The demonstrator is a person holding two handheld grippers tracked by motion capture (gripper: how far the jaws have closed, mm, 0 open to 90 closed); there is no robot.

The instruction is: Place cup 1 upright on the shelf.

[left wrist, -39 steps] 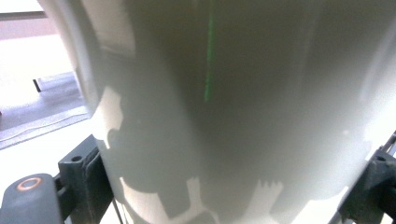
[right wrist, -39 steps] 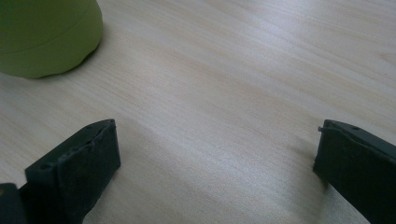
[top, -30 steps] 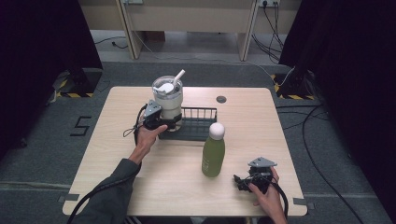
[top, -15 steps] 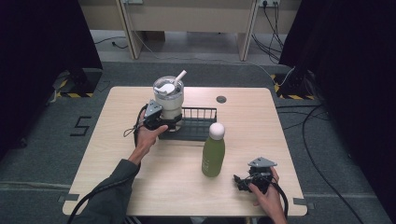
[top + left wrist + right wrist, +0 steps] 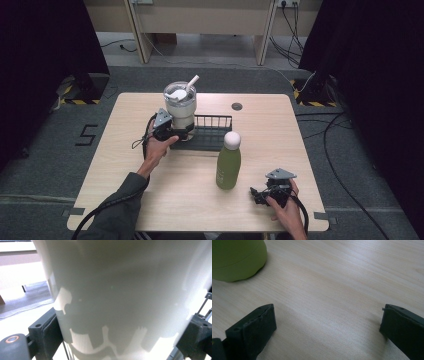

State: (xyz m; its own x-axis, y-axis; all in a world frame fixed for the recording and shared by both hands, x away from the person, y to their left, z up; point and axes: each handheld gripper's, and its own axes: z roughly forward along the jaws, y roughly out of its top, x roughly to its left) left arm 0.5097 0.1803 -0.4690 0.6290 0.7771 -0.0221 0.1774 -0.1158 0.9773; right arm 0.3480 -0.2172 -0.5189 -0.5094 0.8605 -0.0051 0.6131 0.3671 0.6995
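Near the front edge of the table (image 5: 150, 200), the right gripper (image 5: 260, 192) rests low on the wood in the person's right hand. Its jaws stand wide apart and hold nothing. In the right gripper view, bare wood lies between them, and the bottom of the green bottle (image 5: 237, 260) sits off to one side. That bottle stands up straight just beside this gripper, with a white cap on top.

Farther back, the left gripper (image 5: 186, 130) is at the big tumbler (image 5: 180, 107). In the left gripper view one black jaw sits on each side of the pale cup wall, pressed close against it, so the gripper looks closed on the tumbler. The tumbler stands up straight at the left end of the black wire rack (image 5: 210, 131), touching it or just inside it; I cannot tell which. It is a tall, light cup with a lid and a white straw sticking out at a slant.

I think the job is only at its start. The grab looks done, but the tumbler seems to still be sitting down, not lifted. Picking it up and moving it is what seems left. The bottle waits untouched.
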